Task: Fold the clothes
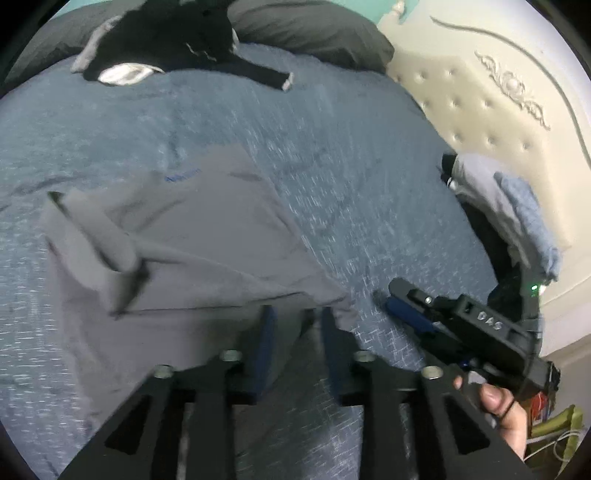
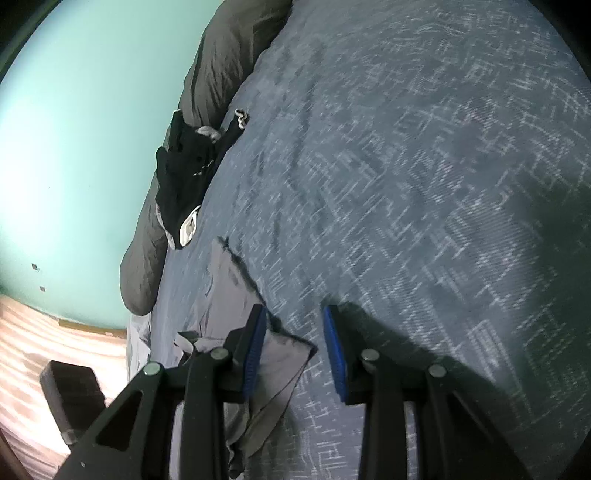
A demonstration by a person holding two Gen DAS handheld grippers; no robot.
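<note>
Fingers (image 1: 267, 332) of both grippers spread, empty, over grey shirt (image 1: 177, 236); right gripper (image 1: 391, 302) embossed "DAS".

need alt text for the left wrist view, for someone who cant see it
A grey garment lies spread on a blue-grey bedspread, with the open left gripper at its near edge. The right gripper sits on the bedspread just to the right, and black clothes lie at the far side by a dark pillow.

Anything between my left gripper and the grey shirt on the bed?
Nothing visible. The left gripper is open right at the grey shirt, whose hem lies between its fingers. The right gripper sits off to the side on the blue bedspread.
</note>
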